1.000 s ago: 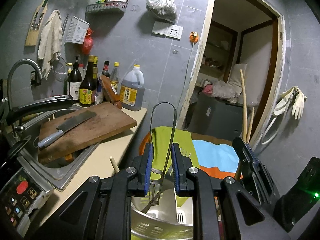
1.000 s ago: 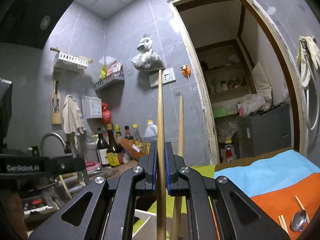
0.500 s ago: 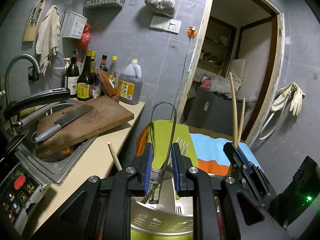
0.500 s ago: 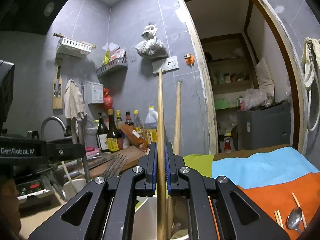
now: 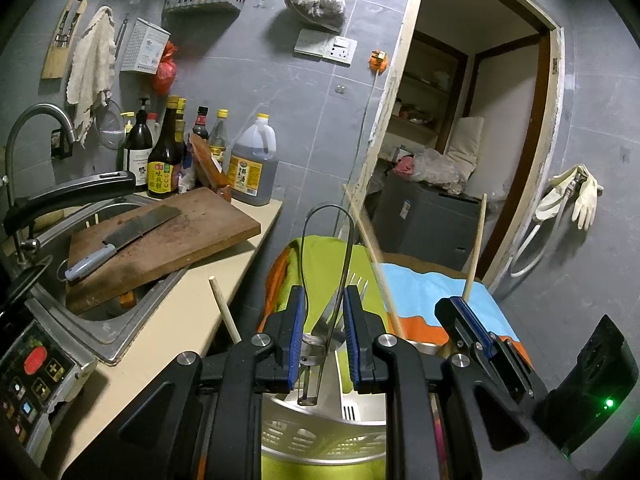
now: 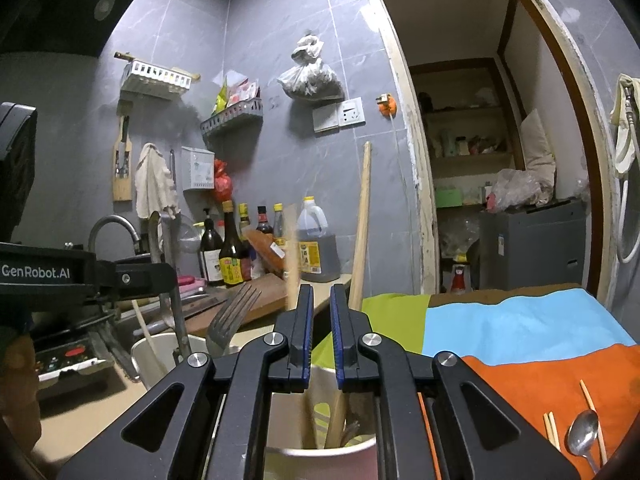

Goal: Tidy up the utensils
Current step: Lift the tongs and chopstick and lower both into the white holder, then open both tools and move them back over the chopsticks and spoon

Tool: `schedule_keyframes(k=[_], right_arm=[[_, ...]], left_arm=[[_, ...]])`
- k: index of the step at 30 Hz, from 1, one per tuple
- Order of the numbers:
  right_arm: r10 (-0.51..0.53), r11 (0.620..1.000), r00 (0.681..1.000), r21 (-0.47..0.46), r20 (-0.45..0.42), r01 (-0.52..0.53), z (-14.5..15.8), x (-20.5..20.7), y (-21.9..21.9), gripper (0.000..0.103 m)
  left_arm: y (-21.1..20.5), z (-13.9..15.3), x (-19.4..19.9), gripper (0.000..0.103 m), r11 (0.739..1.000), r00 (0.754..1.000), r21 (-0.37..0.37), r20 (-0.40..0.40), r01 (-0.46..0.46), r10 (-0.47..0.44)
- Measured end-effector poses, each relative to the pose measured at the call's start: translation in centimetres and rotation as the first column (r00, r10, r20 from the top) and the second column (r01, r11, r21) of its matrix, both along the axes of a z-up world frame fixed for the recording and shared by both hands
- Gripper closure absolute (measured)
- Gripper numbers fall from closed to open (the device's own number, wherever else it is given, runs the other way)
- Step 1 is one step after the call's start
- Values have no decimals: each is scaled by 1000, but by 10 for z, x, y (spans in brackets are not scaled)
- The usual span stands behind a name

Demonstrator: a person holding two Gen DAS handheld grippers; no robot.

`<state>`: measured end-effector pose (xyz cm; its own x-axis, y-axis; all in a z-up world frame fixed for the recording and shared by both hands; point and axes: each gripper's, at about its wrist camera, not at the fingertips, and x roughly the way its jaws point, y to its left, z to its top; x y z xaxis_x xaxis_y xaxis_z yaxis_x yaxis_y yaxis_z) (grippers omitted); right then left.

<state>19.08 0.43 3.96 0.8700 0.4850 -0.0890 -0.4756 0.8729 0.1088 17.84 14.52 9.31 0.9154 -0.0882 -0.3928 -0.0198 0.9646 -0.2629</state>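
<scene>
Our left gripper [image 5: 324,340] is clamped on a metal wire loop [image 5: 305,240] that rises out of the utensil holder [image 5: 320,432] directly below it; we cannot tell whether the loop is part of the holder. Our right gripper [image 6: 320,332] is all but closed, with only a thin slit between the pads and nothing in it, and it hangs just above the holder's rim. A motion-blurred chopstick [image 6: 294,256] sits just left of those fingers, its lower end inside the holder, while a second chopstick [image 6: 362,220] stands in the holder just to their right. A fork [image 6: 232,316] also stands there, tines up. The holder rests on the green end of a striped cloth [image 6: 520,320], near the counter [image 5: 168,328]. On the counter, a cutting board [image 5: 180,236] with a cleaver [image 5: 136,224] lies across the sink [image 5: 60,316], and bottles [image 5: 164,160] line the grey tiled wall up to an open doorway [image 5: 480,120]. Only the right view shows a spoon [image 6: 580,436] and loose chopsticks [image 6: 552,428] on the cloth's orange corner; only the left shows the clamp on the loop.
</scene>
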Motion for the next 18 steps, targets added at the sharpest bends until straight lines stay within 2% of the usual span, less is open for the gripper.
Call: schedule_keyframes(k=[5, 8, 14, 17, 18], right_arm=[[13, 1000, 1000, -6, -3, -13, 1, -5, -3, 91], [26, 1000, 1000, -2, 1, -26, 3, -10, -5, 80], [30, 1000, 998, 3, 59, -30, 16, -26, -14, 77], [22, 1000, 996, 17, 83, -23, 24, -32, -24, 69], [17, 999, 996, 25, 89, -19, 27, -33, -30, 63]], left_arm=[[-1, 0, -1, 85, 1000, 1000, 16, 2, 5, -5], [-2, 2, -3, 78, 1000, 1000, 14, 13, 11, -11], [-4, 9, -11, 74, 1000, 999, 16, 49, 10, -11], [-6, 13, -18, 67, 1000, 996, 16, 84, 10, -11], [-7, 15, -20, 65, 1000, 995, 19, 96, 9, -10]])
